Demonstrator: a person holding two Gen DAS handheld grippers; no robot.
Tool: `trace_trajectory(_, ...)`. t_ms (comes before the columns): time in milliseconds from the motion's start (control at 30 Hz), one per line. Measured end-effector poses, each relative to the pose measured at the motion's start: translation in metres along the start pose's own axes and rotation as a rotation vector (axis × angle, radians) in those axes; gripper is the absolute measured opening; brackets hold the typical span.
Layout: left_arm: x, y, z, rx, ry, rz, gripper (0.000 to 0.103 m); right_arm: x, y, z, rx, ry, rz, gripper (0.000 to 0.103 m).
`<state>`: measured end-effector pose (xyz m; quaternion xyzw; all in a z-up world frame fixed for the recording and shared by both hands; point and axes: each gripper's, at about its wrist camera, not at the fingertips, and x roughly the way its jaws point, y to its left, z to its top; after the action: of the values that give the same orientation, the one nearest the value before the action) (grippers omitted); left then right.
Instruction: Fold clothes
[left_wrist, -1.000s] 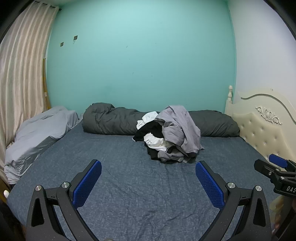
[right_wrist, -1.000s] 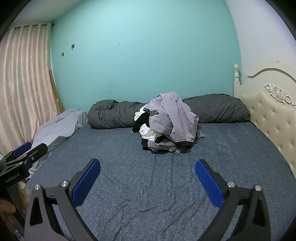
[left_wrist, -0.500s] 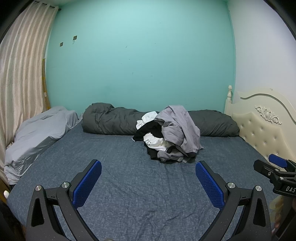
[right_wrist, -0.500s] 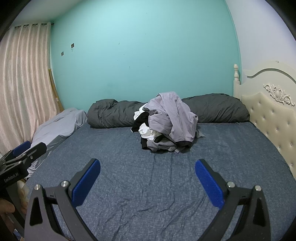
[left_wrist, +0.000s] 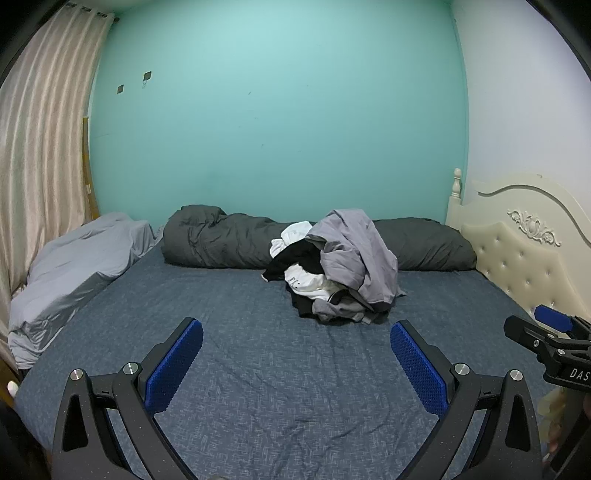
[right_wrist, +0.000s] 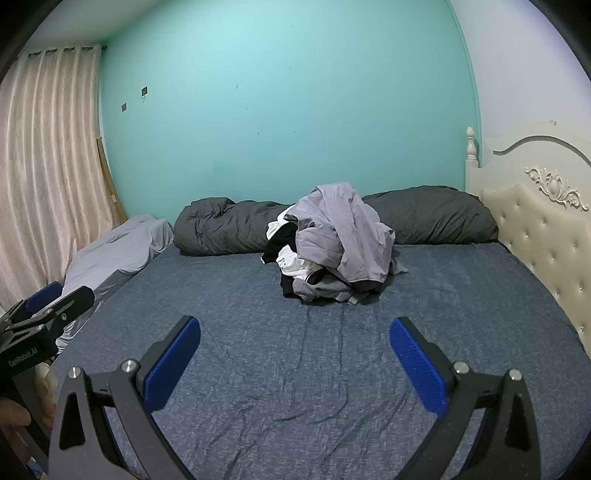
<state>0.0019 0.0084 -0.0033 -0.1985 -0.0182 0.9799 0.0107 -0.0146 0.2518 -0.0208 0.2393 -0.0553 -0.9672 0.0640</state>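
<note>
A clothes pile (left_wrist: 332, 266) sits mid-bed (left_wrist: 258, 369), just before the dark duvet (left_wrist: 221, 240). Left claw (left_wrist: 295, 363) and right claw (right_wrist: 295, 363) hover spread, empty, well short of the pile.

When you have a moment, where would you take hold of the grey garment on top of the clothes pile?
Probably the grey garment by its raised bunched crest, coming from above on the near side. It drapes over the clothes pile, so lifting there should free it without dragging the black and white pieces beneath.

Left gripper (left_wrist: 295, 354) and right gripper (right_wrist: 295, 350) hover side by side, fingers spread wide.
</note>
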Motion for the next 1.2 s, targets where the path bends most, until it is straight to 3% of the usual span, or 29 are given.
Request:
trace_trajectory(433,0.01,-0.001,0.001,-0.001,0.006,0.008,0.103,0.003,0.001,0.001,-0.001,0.002,-0.006,0.103)
trace_trajectory(667,0.039,0.011,-0.009,-0.025,0.032,0.033,0.103,0.026,-0.008,-0.002,-0.002,0.03,-0.049,0.103)
trace_trajectory(933,0.114,0.028,-0.021,-0.047,0.083,0.066,0.103,0.093,-0.03,-0.004,0.016,0.086,-0.005,0.103)
trace_trajectory(1200,0.219,0.039,-0.035,-0.071,0.14,0.074,0.103,0.205,-0.042,0.006,-0.072,0.102,0.011,0.103)
